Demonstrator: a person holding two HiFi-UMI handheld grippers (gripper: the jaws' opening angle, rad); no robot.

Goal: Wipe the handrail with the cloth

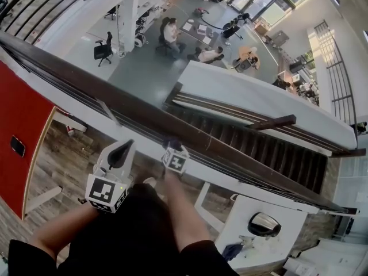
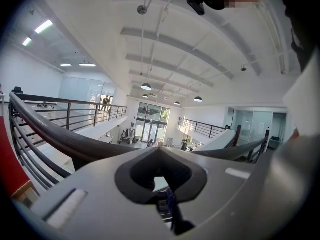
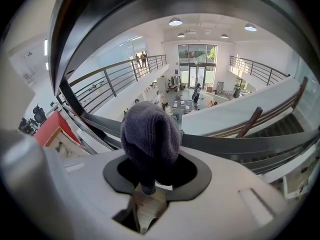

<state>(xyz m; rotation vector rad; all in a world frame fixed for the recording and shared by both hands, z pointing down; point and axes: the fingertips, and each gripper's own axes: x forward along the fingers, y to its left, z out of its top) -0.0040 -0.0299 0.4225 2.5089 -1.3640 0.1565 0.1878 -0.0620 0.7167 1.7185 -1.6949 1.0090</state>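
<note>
Purple-grey knitted cloth (image 3: 150, 134) clenched in the right gripper (image 3: 152, 158) at the dark wooden handrail (image 1: 241, 157), high over an office atrium.
Bulges out just ahead of the pinching fingertips and meets the rail's near edge. Beside it, left gripper (image 1: 123, 150): fingers pressed together tip to tip, nothing pinched between them, pointing toward the rail.
</note>
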